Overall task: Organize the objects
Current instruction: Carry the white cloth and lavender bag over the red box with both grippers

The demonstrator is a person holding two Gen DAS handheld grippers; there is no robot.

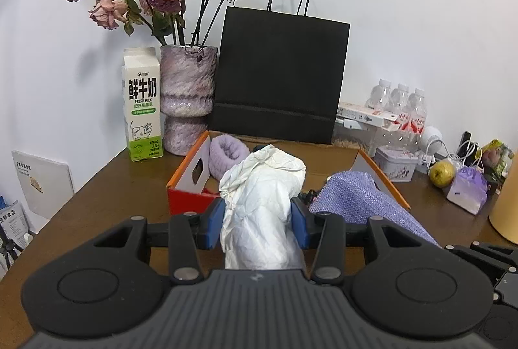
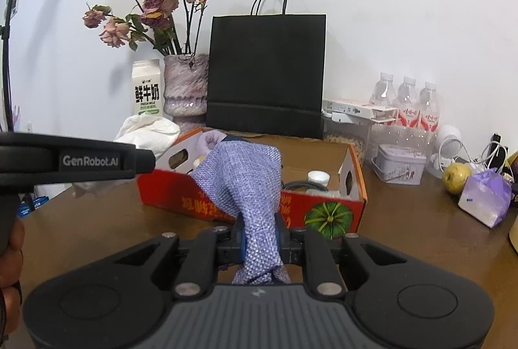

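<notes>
- The left tool point(image 1: 263, 221) is gripping a crumpled white cloth point(image 1: 264, 187) between its blue pads; the cloth is looking papery and wrinkled, and it is standing up in a soft bundle in front of the box.
- The right tool point(image 2: 260, 240) is pinching a purple woven cloth point(image 2: 246, 183), its jaws nearly closed on the thin fabric; the weave is showing a fine dotted texture (almost like a mesh), and the cloth is rising up and folding over the front wall of the box.
- The cardboard box point(image 2: 327, 213) is sitting open on the brown wooden tabletop point(image 2: 404, 245), with red printed sides, orange rims and a green pumpkin picture.
- Inside it, a fluffy lilac rolled item point(image 1: 226, 154) is lying at the back left; the held cloths are hiding most of the box floor, so the small white and dark things at the right side are hard to make out.
- Behind the box, a matte black paper bag point(image 1: 278, 76), a rough purple-grey vase point(image 1: 187, 89) with dried roses and a milk carton point(image 1: 142, 102) are standing by the wall.
- The lower ends of both cloths are cut off behind the tool bodies.
</notes>
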